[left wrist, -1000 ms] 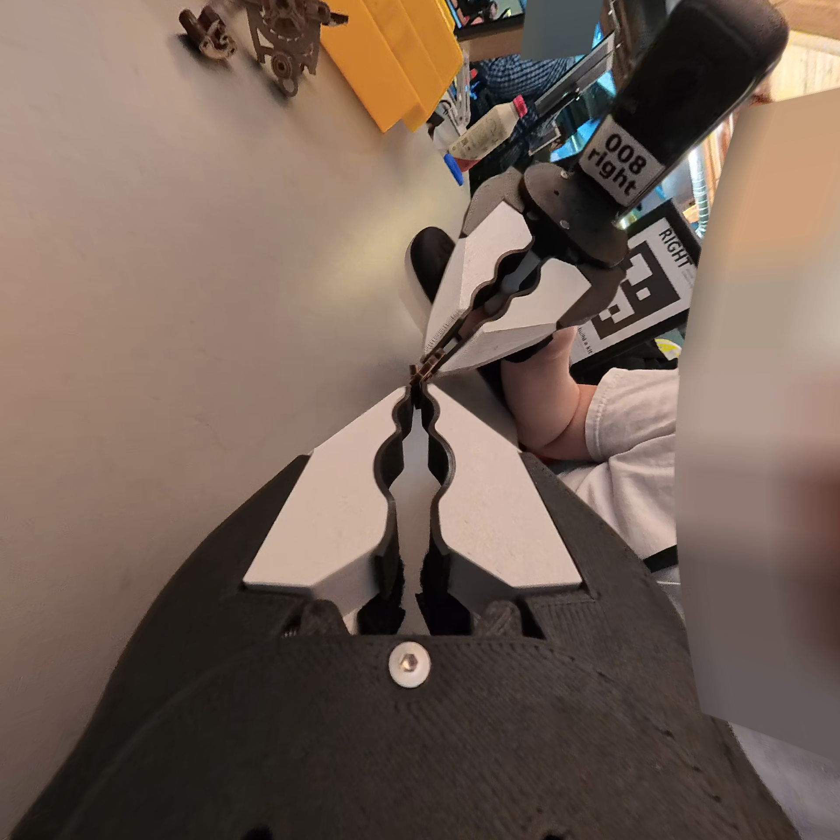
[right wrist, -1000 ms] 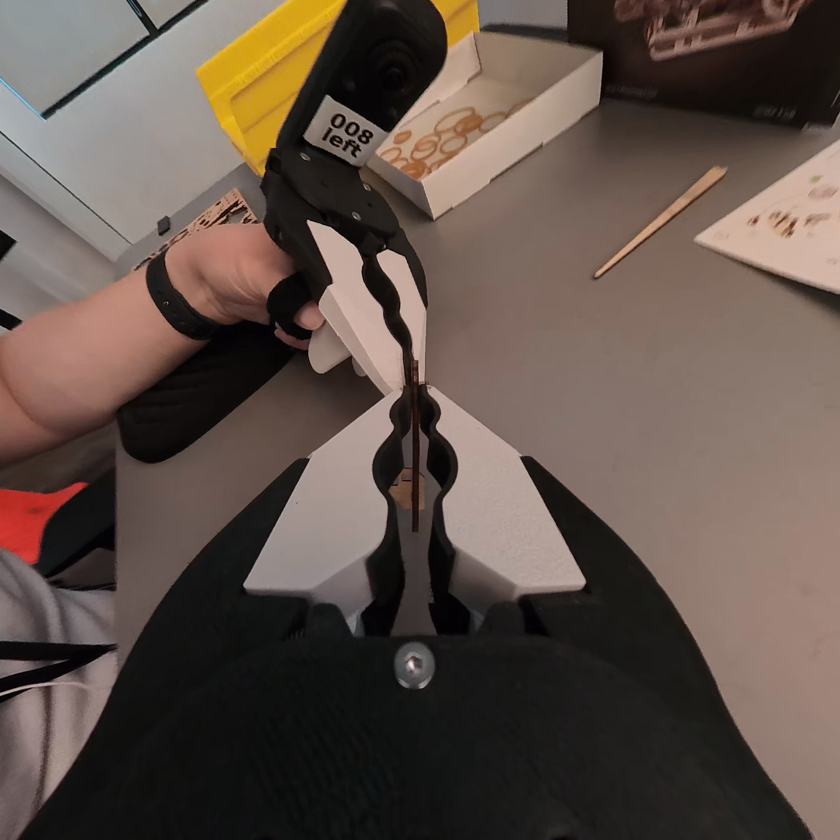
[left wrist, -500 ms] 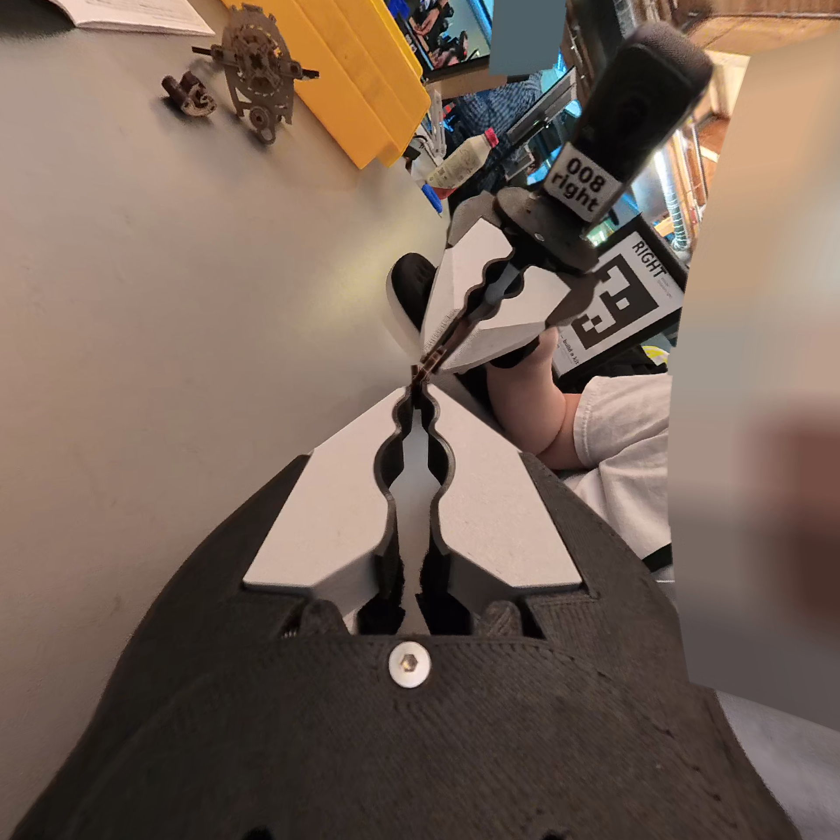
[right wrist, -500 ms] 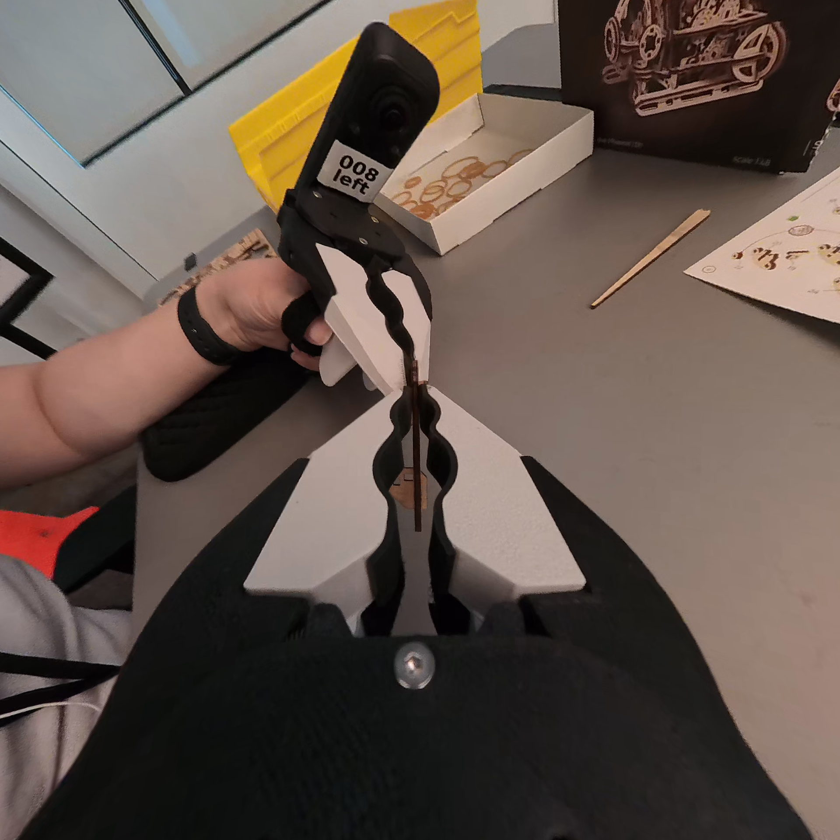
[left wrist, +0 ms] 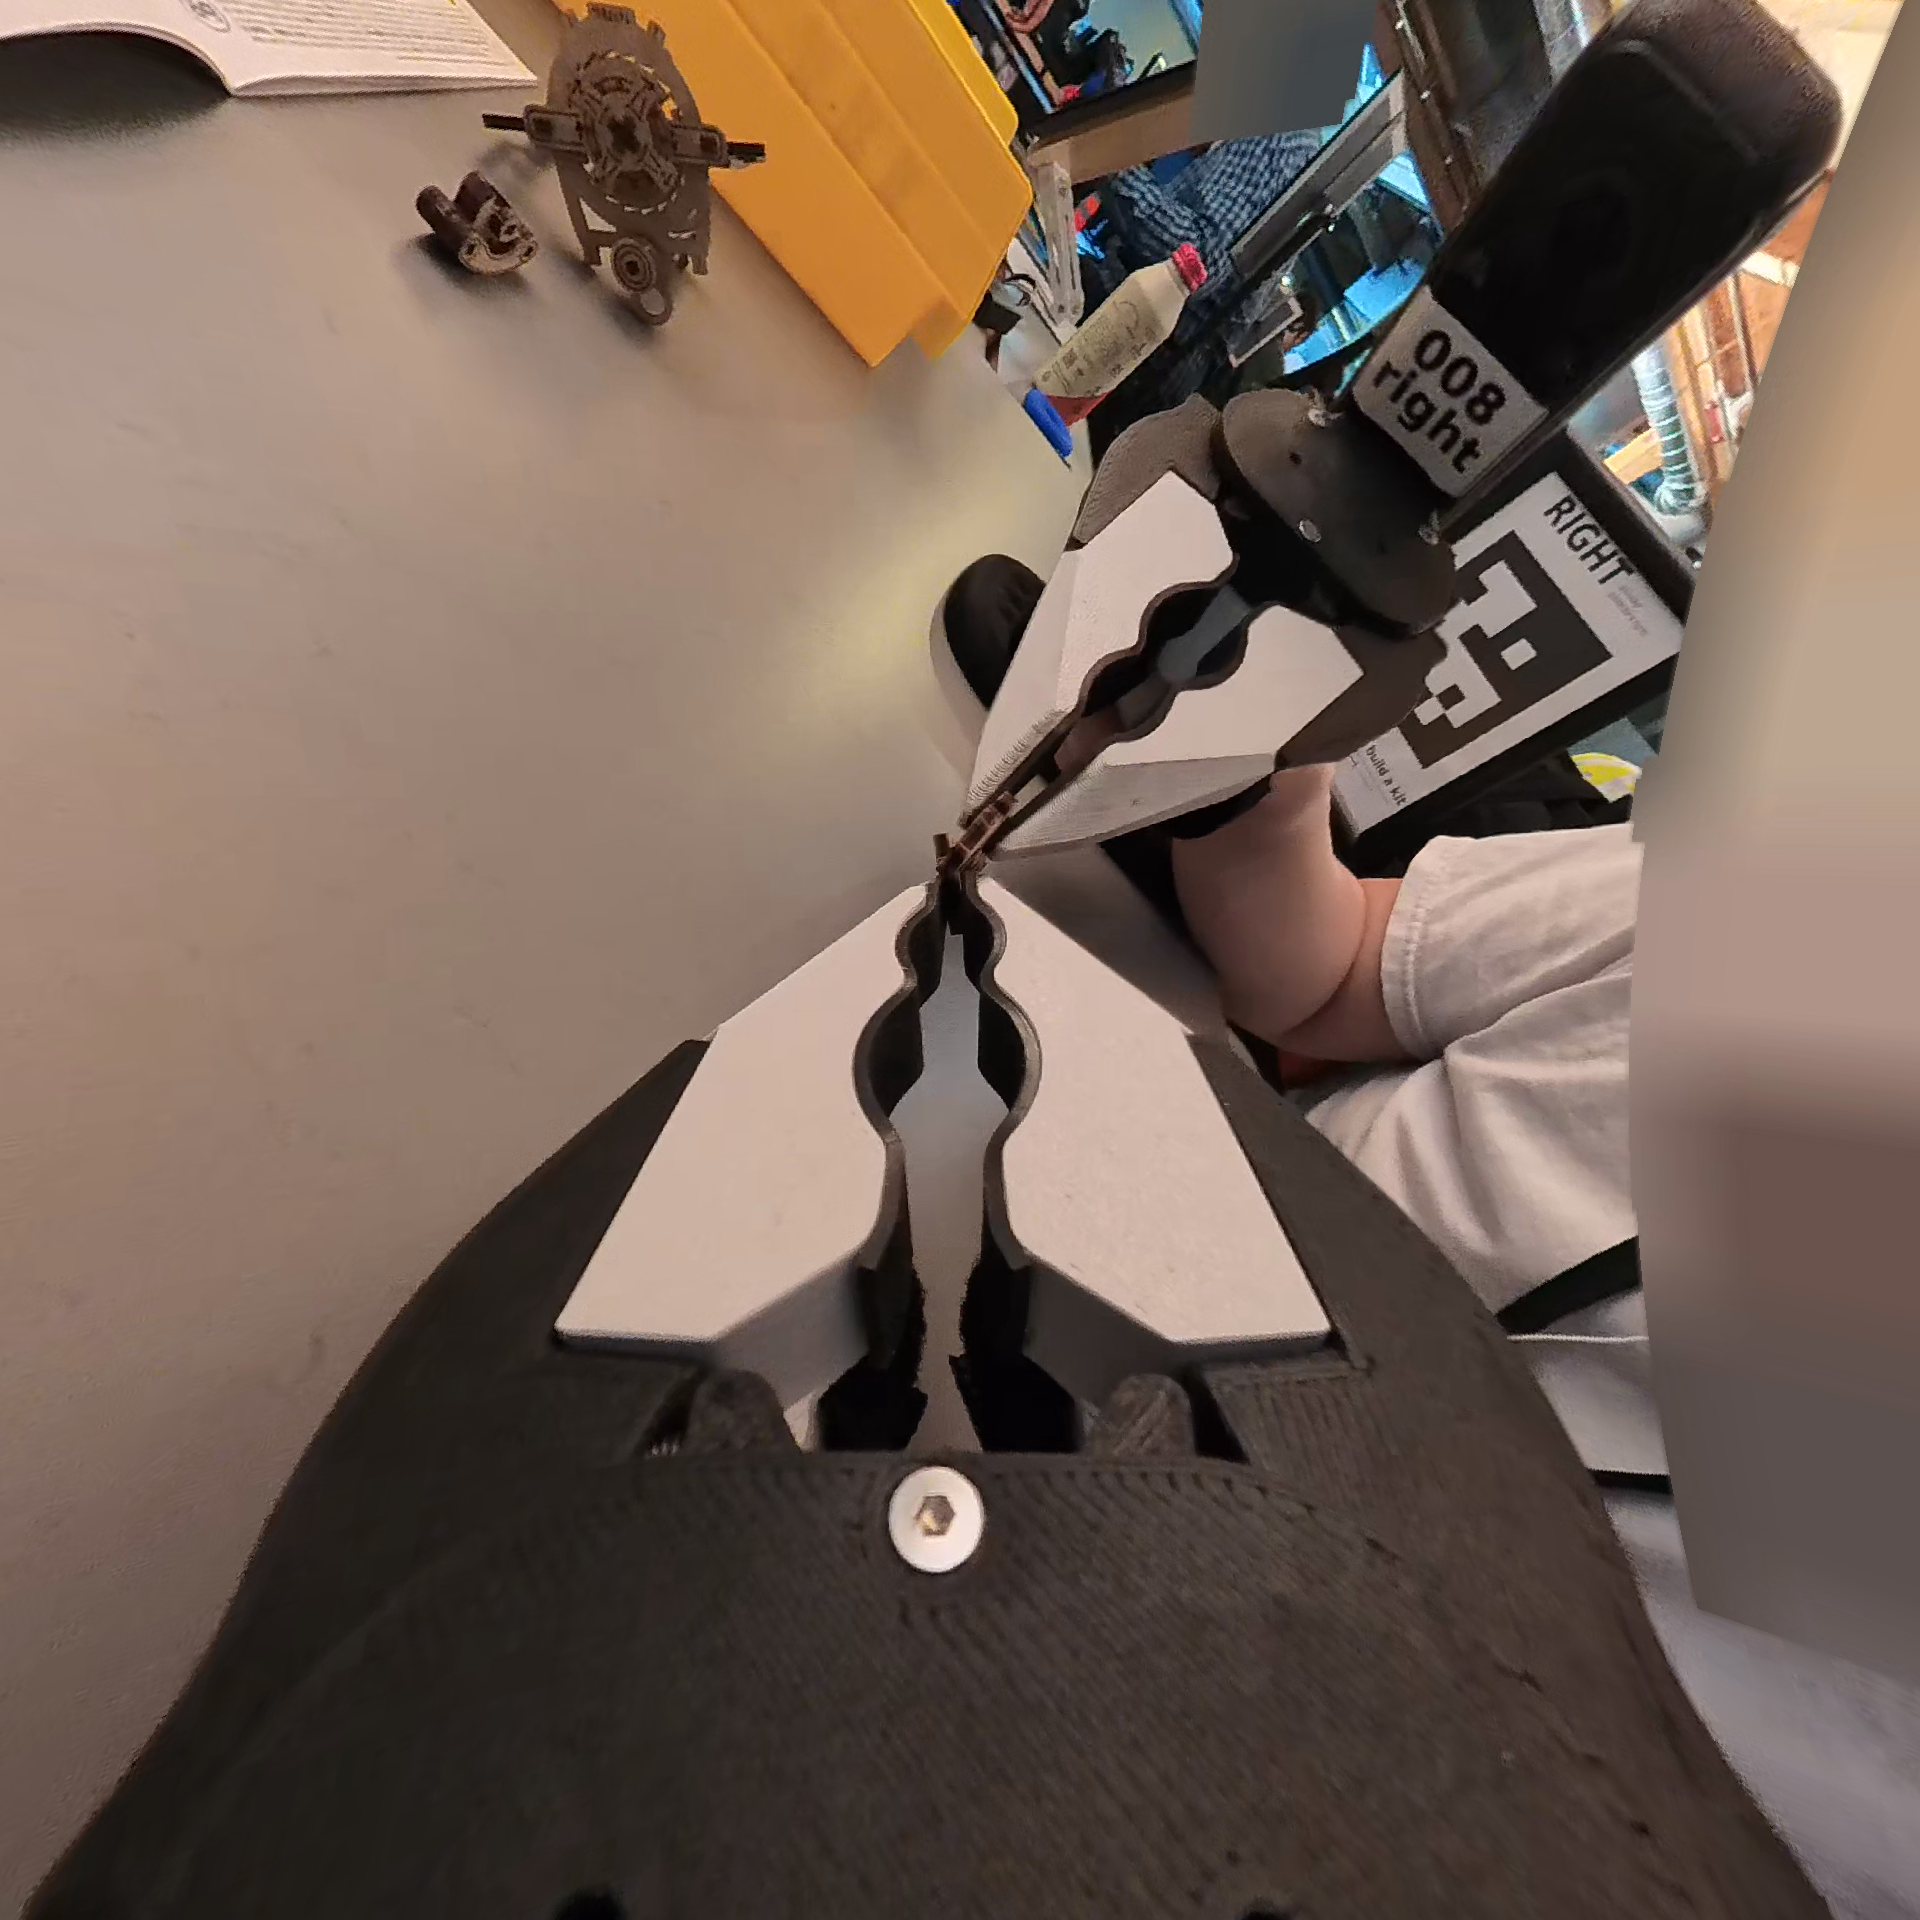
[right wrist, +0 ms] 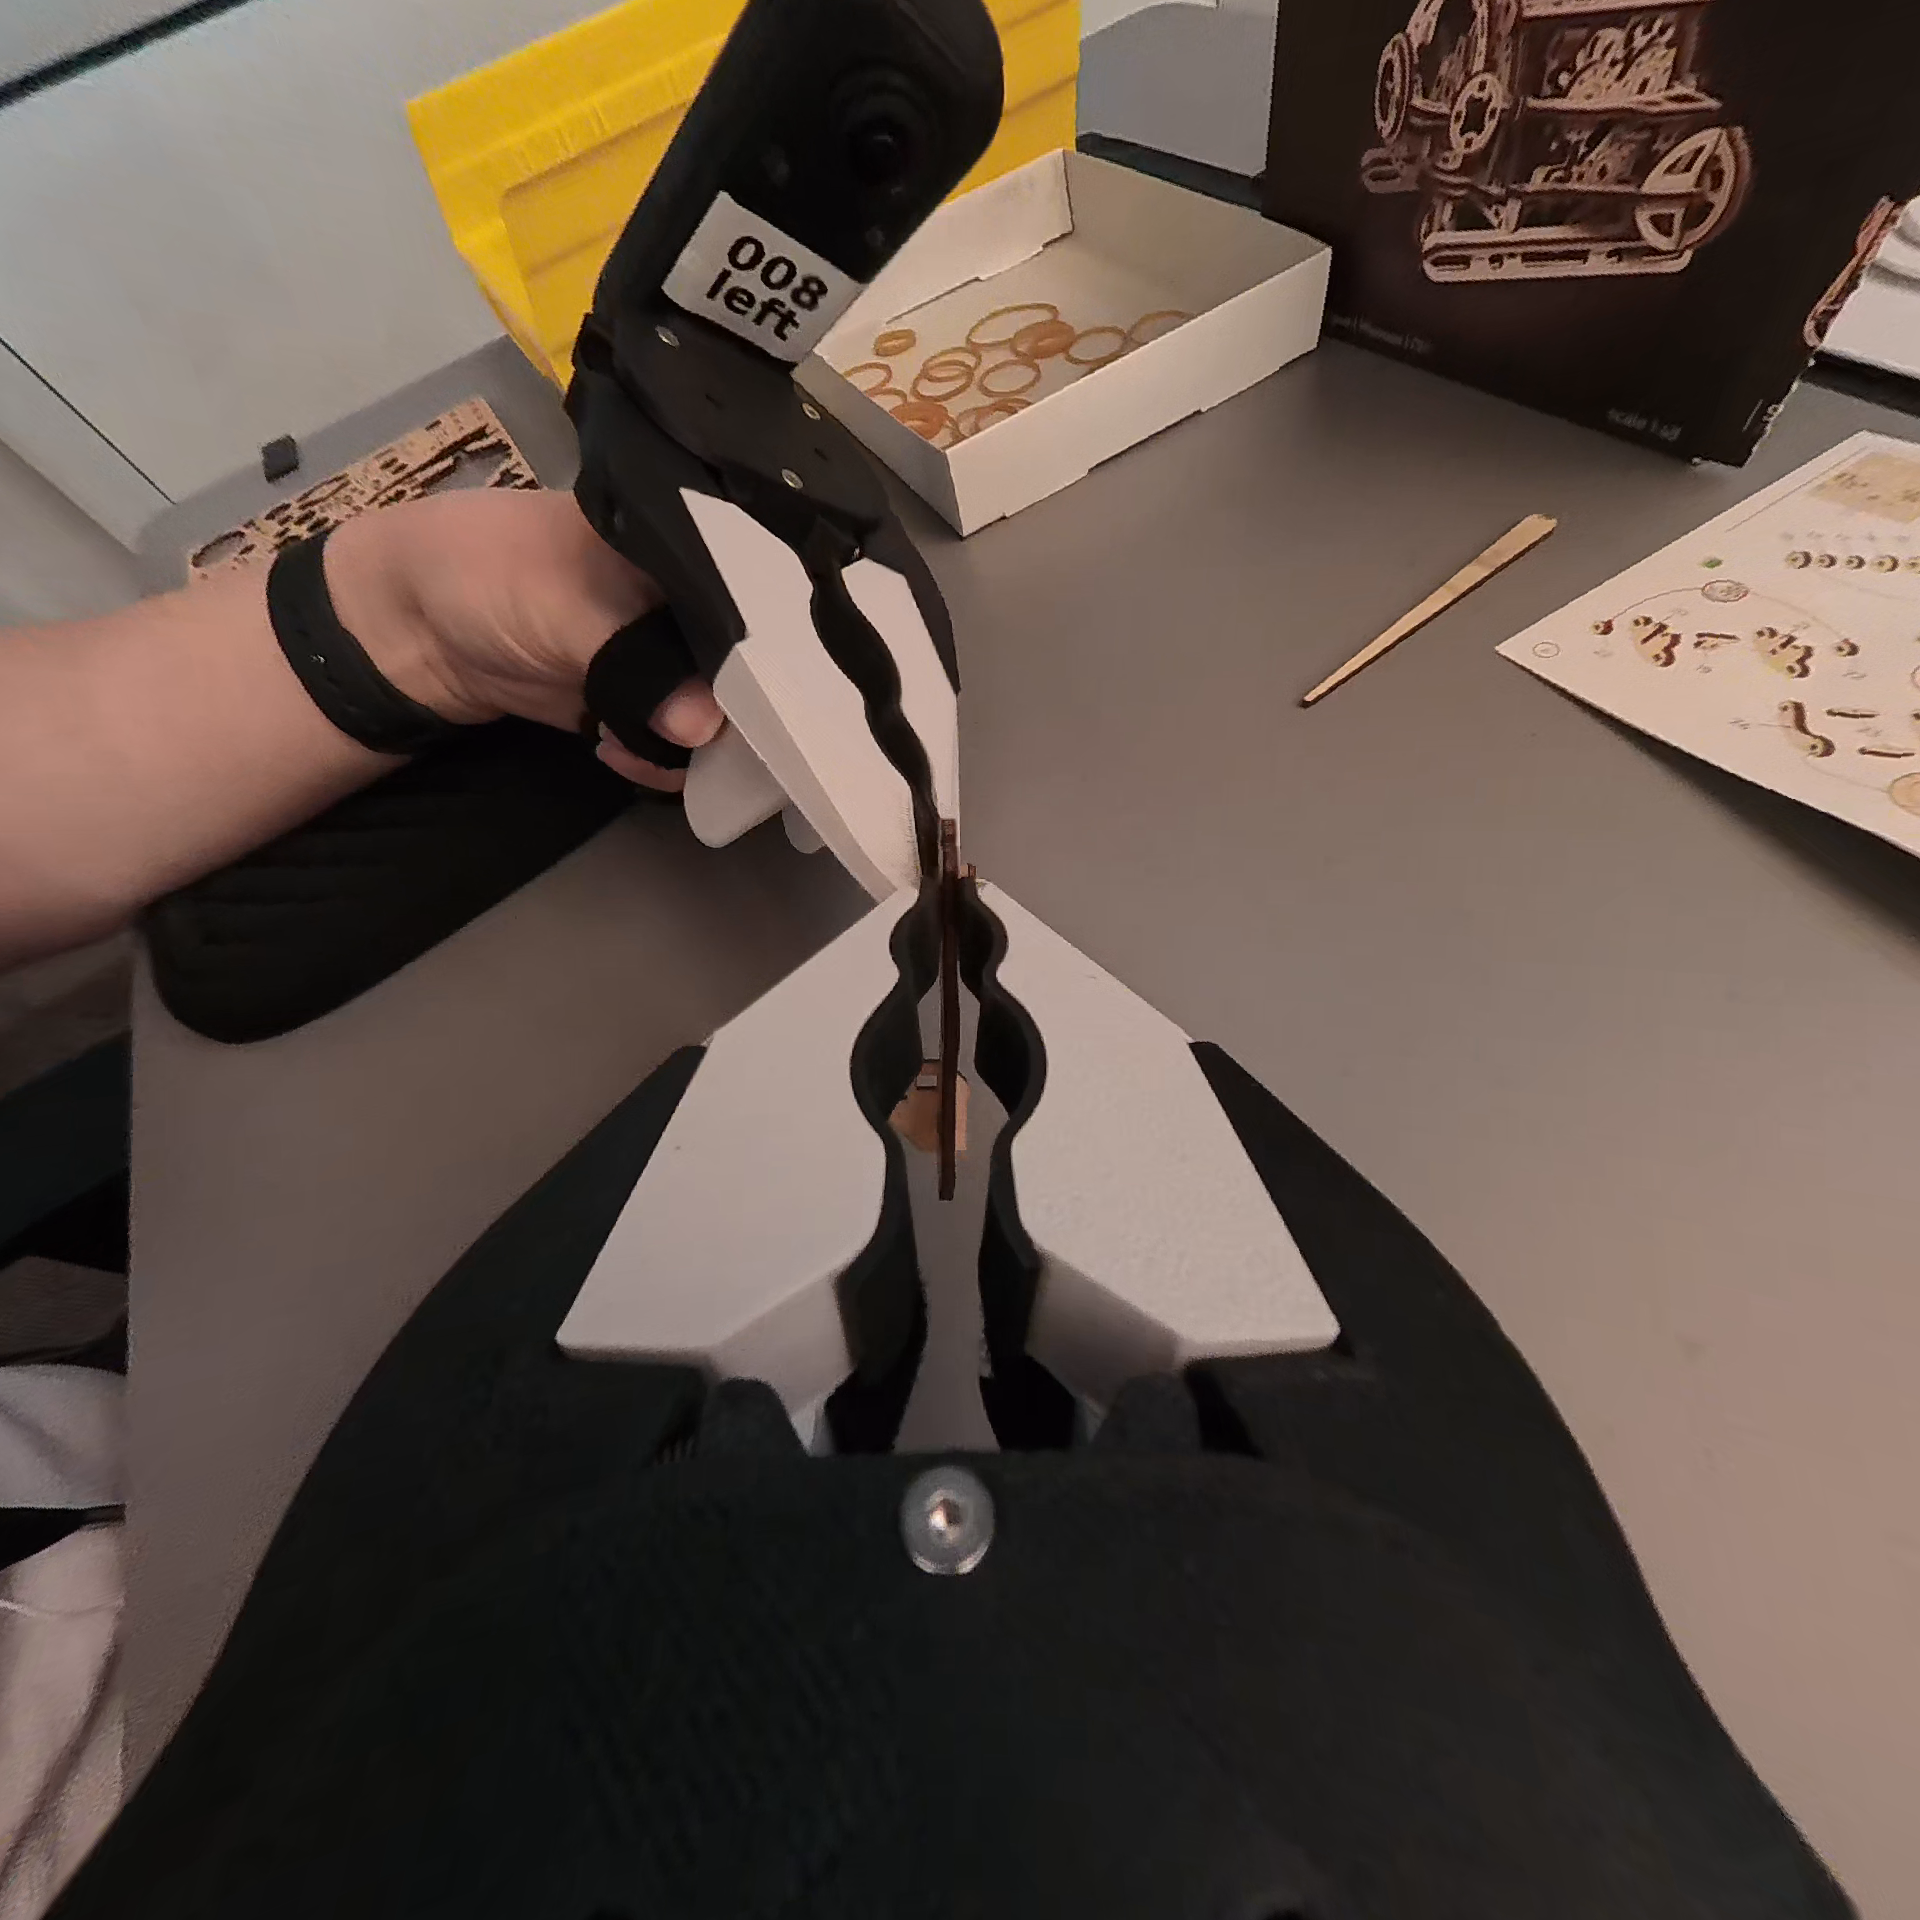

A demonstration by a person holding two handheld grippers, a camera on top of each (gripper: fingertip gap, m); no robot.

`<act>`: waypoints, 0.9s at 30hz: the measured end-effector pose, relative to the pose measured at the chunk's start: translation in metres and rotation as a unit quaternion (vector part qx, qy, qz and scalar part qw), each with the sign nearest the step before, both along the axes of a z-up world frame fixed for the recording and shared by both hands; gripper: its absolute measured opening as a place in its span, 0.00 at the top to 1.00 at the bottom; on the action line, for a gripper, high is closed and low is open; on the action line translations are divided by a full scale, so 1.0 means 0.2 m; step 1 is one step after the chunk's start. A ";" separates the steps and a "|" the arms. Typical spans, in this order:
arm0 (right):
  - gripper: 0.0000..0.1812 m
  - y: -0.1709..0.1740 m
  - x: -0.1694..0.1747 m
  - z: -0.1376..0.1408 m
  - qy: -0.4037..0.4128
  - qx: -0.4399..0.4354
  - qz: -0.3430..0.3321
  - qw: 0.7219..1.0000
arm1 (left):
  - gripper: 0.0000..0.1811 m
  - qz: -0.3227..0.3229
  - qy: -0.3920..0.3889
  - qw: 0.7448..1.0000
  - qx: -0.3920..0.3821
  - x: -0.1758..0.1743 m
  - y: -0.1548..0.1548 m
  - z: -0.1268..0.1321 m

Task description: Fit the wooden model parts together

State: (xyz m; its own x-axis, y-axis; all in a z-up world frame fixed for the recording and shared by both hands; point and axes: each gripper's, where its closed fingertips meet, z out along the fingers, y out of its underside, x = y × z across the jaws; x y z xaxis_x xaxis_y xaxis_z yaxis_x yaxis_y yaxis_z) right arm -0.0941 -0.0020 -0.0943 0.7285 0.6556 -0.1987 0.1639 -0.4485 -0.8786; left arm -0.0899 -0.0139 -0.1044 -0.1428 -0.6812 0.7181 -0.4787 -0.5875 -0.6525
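- Left wrist view: the left gripper (left wrist: 951,894) has its jaws pressed nearly together at the tips, pinching a small dark wooden piece (left wrist: 948,860) — too small and too edge-on to tell its shape.
- Just beyond those tips the right gripper (left wrist: 992,816) comes in from the upper right, its jaws clamped on a thin flat wooden part (left wrist: 1081,743), seen only as a dark edge between the white fingers (left wrist: 1132,582).
- Whether the two pieces are already slotted together or only touching cannot be told; the meeting point is a tiny dark cluster held above the grey table (left wrist: 416,675).
- Right wrist view: the flat part (right wrist: 947,1029) runs edge-on along the slot of the right gripper (right wrist: 948,899), most of its face hidden; a lighter hexagonal bit (right wrist: 928,1122) shows beside it, low in the slot.
- The left gripper (right wrist: 935,847) reaches down to the part's far end, its tips largely covered by the right gripper's fingers.
- Far from the grippers, at the table's back edge, a partly built gear assembly (left wrist: 623,156) leans by a yellow bin (left wrist: 883,177), with a small dark sub-assembly (left wrist: 478,223) just beside it.
- Beyond the left gripper sits an open white box (right wrist: 1226,312) of wooden rings, its near end hidden behind the gripper's handle; the dark kit box (right wrist: 1558,208) and instruction sheet (right wrist: 1766,665) are cut off by the frame, and a wooden stick (right wrist: 1429,613) lies between them and the grippers.
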 end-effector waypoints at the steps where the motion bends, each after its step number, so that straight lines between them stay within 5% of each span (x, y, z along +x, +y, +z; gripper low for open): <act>1: 0.98 0.00 0.00 0.00 -0.004 0.002 0.000 1.000 | 1.00 0.002 0.002 1.000 0.008 0.00 0.00 0.00; 16: 0.98 0.03 0.00 0.00 -0.161 0.121 -0.038 0.979 | 1.00 0.043 0.022 0.997 0.058 0.00 0.04 -0.01; 27: 0.98 0.05 0.01 0.03 -0.183 0.167 -0.062 0.967 | 1.00 0.065 0.012 0.991 0.115 0.01 0.06 0.02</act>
State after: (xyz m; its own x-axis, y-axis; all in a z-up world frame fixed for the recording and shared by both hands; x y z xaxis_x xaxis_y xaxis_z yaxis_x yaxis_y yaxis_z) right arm -0.0930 0.0078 -0.0881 0.7871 0.5414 0.2954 0.4545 -0.1854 -0.8712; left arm -0.0874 -0.0016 -0.0999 -0.0282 -0.8391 0.5432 -0.4251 -0.4817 -0.7663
